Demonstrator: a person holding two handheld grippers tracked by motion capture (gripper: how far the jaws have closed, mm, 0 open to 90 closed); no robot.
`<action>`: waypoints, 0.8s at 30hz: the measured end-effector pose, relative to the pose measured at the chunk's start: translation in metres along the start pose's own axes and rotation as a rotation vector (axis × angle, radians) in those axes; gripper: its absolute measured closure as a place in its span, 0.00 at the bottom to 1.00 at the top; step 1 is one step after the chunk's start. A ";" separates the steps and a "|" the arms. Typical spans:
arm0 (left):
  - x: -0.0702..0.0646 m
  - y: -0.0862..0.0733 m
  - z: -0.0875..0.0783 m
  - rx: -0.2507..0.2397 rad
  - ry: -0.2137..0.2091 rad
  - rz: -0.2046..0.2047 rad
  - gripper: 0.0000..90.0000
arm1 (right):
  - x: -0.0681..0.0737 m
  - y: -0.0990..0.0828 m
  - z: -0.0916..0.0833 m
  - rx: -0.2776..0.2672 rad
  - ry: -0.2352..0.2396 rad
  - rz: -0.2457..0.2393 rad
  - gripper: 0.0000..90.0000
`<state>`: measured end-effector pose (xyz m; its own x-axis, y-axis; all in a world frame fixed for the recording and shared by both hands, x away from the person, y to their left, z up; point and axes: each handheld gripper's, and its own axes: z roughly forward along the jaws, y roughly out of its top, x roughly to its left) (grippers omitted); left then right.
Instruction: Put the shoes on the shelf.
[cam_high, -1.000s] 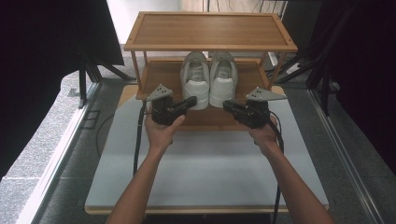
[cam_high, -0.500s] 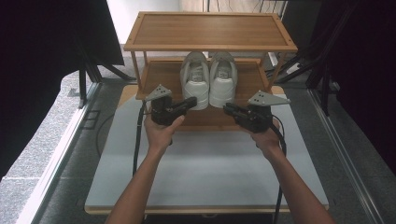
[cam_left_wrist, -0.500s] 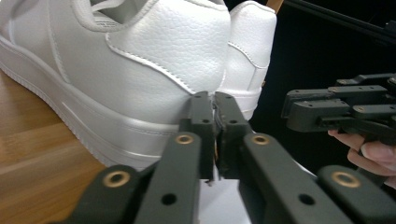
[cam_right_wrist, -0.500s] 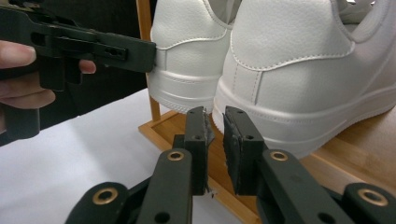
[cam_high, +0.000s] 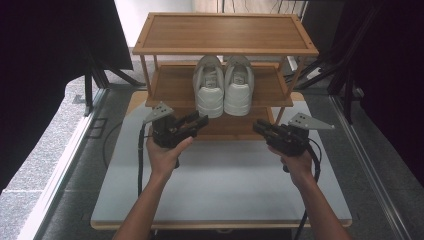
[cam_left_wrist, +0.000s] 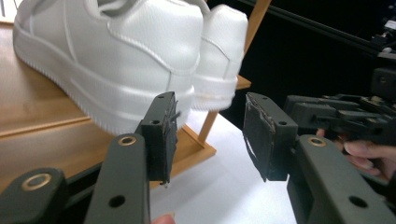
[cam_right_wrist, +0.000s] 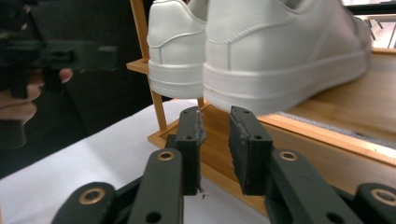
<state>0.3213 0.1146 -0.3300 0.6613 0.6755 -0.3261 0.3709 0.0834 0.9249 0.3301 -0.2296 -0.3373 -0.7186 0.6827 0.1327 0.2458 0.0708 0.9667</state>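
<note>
A pair of white sneakers (cam_high: 223, 87) stands side by side on the middle shelf of a wooden shoe rack (cam_high: 225, 32), heels overhanging toward me. My left gripper (cam_high: 201, 120) hovers just short of the rack, left of the heels. In the left gripper view its jaws (cam_left_wrist: 210, 135) have just been opening and stand wide apart with nothing between them, the nearer shoe (cam_left_wrist: 116, 60) ahead. My right gripper (cam_high: 258, 125) sits right of the heels; its jaws (cam_right_wrist: 215, 144) have been opening to a narrow gap, empty, below the shoe heel (cam_right_wrist: 280, 56).
The rack stands at the far edge of a white tabletop (cam_high: 225, 185). A bottom shelf (cam_high: 225, 131) lies right in front of both grippers. Dark curtains and stand legs flank the table, with a grey floor on the left.
Both hands have drawn back from the rack toward me, the right one also shifting right. The left jaws have spread apart. The sneakers stay put on the shelf.
</note>
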 end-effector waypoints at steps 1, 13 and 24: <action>-0.001 -0.003 -0.003 0.005 0.000 0.002 0.60 | -0.002 -0.004 -0.004 -0.009 0.001 0.011 0.80; 0.004 -0.078 -0.033 0.100 0.018 -0.032 0.58 | 0.007 -0.091 -0.025 -0.003 -0.030 0.057 0.62; 0.014 -0.117 -0.058 0.158 0.071 -0.034 0.59 | 0.015 -0.131 -0.026 0.102 -0.030 0.031 0.56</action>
<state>0.2492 0.1574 -0.4318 0.6013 0.7246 -0.3368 0.4937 -0.0054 0.8696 0.2702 -0.2478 -0.4561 -0.6900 0.7072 0.1542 0.3339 0.1220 0.9347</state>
